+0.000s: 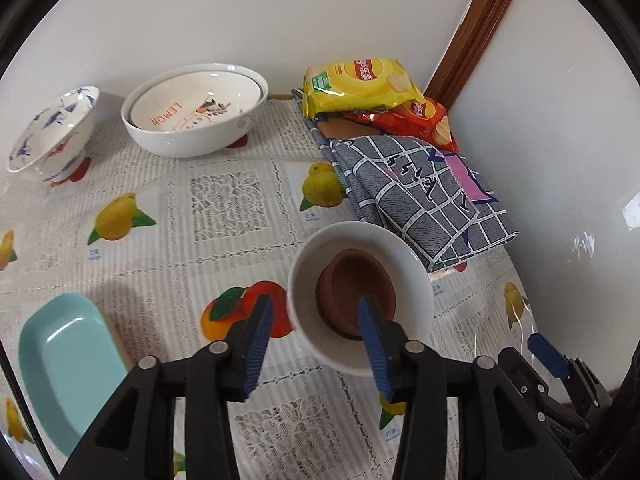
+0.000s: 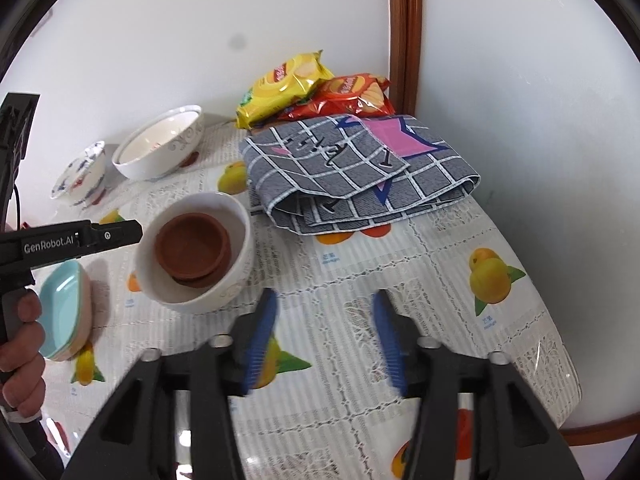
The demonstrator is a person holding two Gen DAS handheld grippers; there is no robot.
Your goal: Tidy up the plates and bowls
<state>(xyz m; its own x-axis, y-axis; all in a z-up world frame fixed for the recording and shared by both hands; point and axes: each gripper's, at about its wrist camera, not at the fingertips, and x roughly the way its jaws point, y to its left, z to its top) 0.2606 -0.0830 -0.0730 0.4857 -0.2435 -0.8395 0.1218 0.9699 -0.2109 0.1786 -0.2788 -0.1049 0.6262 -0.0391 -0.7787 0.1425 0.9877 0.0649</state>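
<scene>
A: What is given by the right wrist view alone?
B: A hand [image 2: 22, 336] gripping the left tool [image 1: 316, 320], beside the white bowl [image 1: 360, 296] holding brown saucers [image 1: 356, 292]. Its jaws straddle the rim without pressing.

A: And the surface [image 1: 224, 216]?
B: A fruit-print cloth, set in a white-walled corner; stacked bowls [image 1: 196, 110] lie near its far edge.

A: The right tool [image 2: 326, 336]?
B: Open, nothing gripped. The teal dish [image 1: 68, 364] is partly hidden.
</scene>
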